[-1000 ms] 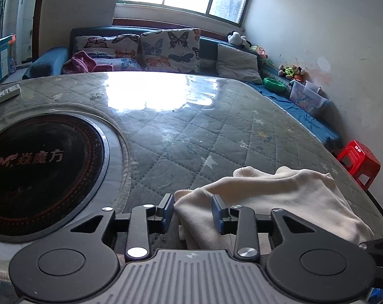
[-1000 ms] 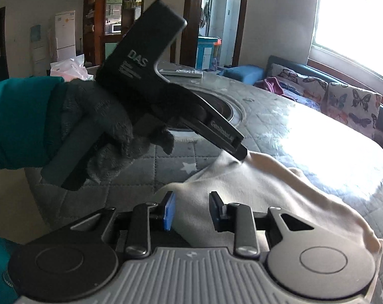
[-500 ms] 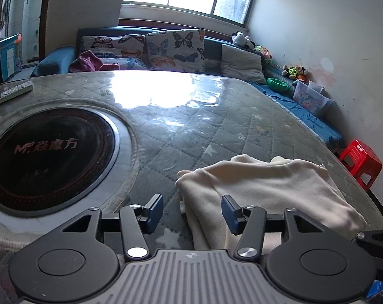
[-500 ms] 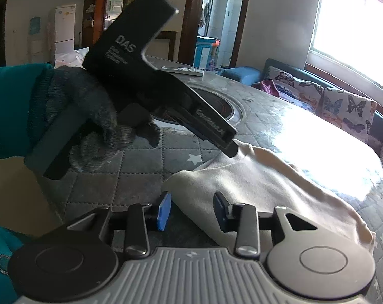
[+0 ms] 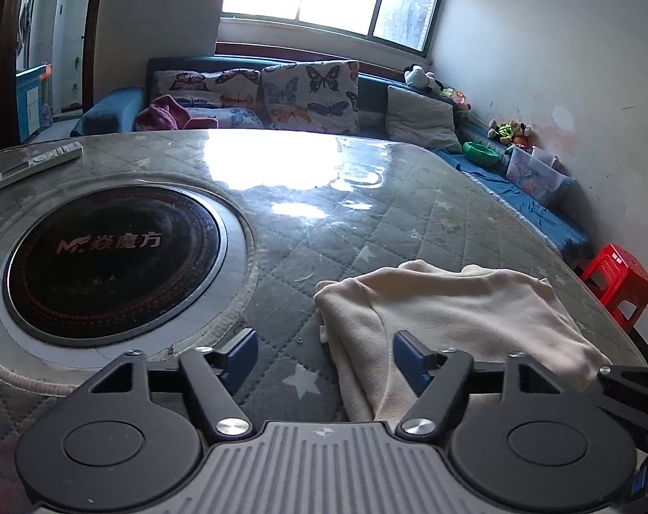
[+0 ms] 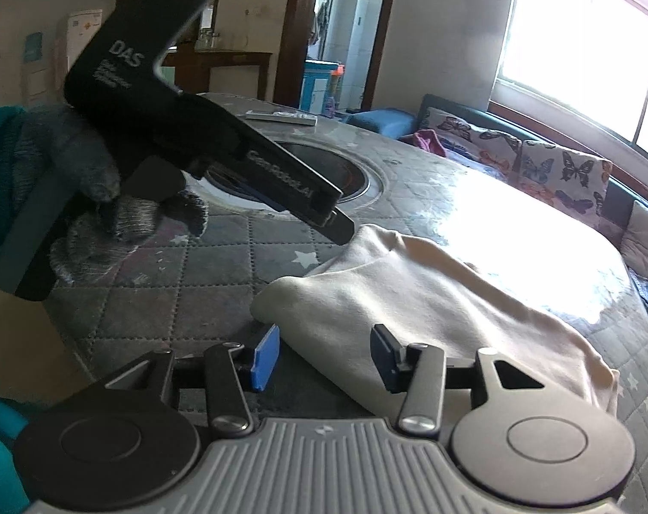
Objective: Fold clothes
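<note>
A: Where's the cloth (image 5: 448, 321)?
B: Folded, lying on the quilted surface (image 5: 324, 214) near its rim, well right of the round black hob (image 5: 109, 261).
A: And the left claw (image 5: 324, 351)?
B: Jaws apart, just been opening; the cloth's left edge lies between them, pads not pressing.
A: Right claw (image 6: 324, 351)?
B: Also apart and just been opening, with the cloth's near corner between the pads (not pinched).
A: Room to move?
B: Bare quilt beyond the cloth; a gloved hand (image 6: 92, 214) holds the left claw just beside its far corner.
</note>
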Demonstrator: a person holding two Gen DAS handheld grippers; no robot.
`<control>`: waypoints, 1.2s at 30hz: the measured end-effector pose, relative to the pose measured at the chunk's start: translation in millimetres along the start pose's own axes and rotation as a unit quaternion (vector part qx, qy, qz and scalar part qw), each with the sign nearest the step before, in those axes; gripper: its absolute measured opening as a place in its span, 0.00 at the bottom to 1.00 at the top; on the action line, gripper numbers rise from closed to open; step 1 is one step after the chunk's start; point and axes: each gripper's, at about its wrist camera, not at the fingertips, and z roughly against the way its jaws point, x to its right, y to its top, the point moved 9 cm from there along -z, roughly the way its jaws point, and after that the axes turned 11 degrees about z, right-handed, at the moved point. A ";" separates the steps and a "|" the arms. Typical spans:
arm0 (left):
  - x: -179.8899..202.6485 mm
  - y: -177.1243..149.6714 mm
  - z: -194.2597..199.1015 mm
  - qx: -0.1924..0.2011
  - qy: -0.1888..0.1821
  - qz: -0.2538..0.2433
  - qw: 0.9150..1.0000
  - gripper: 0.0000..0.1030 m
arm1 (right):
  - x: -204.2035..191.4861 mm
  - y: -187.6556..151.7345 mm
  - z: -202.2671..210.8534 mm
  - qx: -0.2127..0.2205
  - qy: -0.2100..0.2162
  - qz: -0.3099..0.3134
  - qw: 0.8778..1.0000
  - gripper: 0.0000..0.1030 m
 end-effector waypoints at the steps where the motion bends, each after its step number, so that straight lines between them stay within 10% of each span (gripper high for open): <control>1: 0.8 -0.5 1.3 0.001 0.001 0.000 1.000 0.75 | 0.8 -0.2 0.2 0.000 -0.002 -0.001 1.000 0.47; 16: 9.5 -10.0 17.9 0.009 0.016 0.003 1.000 1.00 | 4.3 -4.1 13.0 0.006 -0.032 -0.022 0.999 0.59; 36: 6.2 -29.4 28.8 -0.002 0.067 -0.004 0.998 1.00 | -9.2 -6.8 29.4 0.020 -0.056 -0.014 0.998 0.62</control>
